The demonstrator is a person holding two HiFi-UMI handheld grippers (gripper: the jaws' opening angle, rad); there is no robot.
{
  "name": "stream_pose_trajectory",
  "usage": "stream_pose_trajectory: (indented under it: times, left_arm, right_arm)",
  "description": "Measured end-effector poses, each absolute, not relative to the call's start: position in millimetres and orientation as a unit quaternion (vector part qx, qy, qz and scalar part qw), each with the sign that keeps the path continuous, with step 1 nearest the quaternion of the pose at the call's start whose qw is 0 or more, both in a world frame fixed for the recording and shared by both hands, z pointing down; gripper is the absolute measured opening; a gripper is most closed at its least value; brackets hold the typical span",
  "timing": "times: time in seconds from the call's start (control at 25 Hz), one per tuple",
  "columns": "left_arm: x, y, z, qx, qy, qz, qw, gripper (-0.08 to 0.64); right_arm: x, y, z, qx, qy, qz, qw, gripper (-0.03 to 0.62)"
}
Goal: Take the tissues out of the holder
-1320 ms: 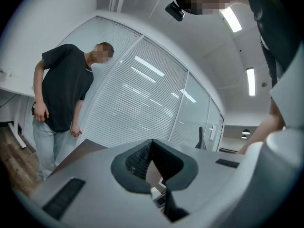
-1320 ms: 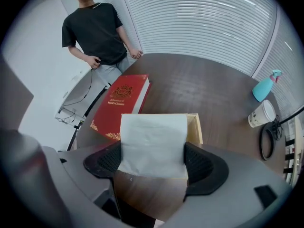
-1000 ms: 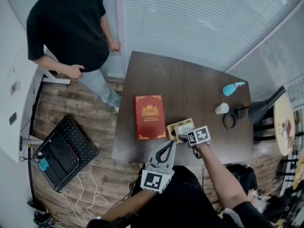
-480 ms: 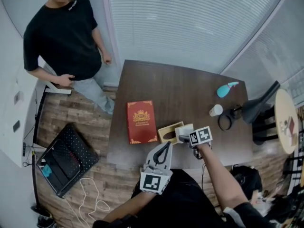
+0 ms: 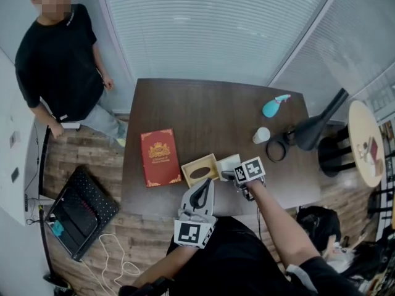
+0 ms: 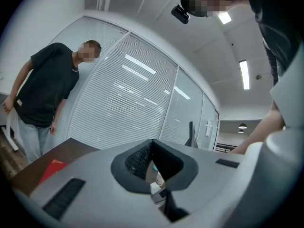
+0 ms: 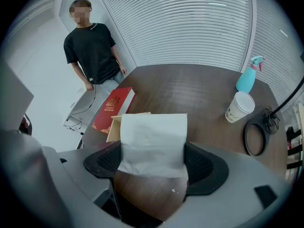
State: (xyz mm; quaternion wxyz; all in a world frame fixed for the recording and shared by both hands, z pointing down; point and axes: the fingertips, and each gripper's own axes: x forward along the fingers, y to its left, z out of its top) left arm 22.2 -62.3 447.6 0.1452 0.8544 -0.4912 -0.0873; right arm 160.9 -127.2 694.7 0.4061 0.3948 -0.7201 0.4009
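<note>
Clamping the white tissues (image 7: pixel 153 141) from both sides with its dark pads, the right gripper (image 7: pixel 153 166) holds them just above the table (image 5: pixel 210 116), near its near edge. Compared with one second ago this is the important change: then the white pack sat in the wooden holder (image 5: pixel 190 167), and now it is fully outside, just beside the holder's right side, with the holder's oval opening dark and free. In the right gripper view only a corner of the holder shows behind the left edge of the tissues. I judge therefore that the main step of the task is done, and what remains is only to put the pack down on a bare part of the table. The left gripper (image 5: pixel 205 185) hangs at the near edge, below the holder, its jaws closed tip to tip with nothing between them. The red book (image 5: pixel 159 156) lies just left of the holder; the paper cup (image 5: pixel 261 135) and the spray bottle (image 5: pixel 271 106) stand toward the far right corner, well apart.
</note>
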Motion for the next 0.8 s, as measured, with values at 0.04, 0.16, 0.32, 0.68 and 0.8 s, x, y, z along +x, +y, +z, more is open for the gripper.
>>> stream_pose_trajectory:
  times: [0.04,0.16,0.32,0.68,0.8]
  left_arm:
    - [28,-63,449,0.854,-0.493,-0.086,0.146,-0.002]
    - [42,-67,453,0.849,-0.5,-0.08,0.149,-0.002]
    - [58,-74,453,0.846,-0.509,-0.069,0.147,-0.002]
    - [98,-86,457,0.841,-0.523,-0.053,0.13,-0.002]
    - [108,-90,461,0.836,-0.532,-0.051,0.129,-0.002]
  right_arm:
    - [165,-127,696,0.394,-0.72,0.401,0.407,0.42]
    - [175,-129,699,0.387,-0.722,0.4,0.41,0.42]
    - [191,-133,706,0.379,-0.729,0.403,0.404,0.42]
    - [243,-140,736,0.381,-0.716,0.422,0.406,0.42]
    - [264,-144,745,0.387,-0.709,0.424,0.41,0.42]
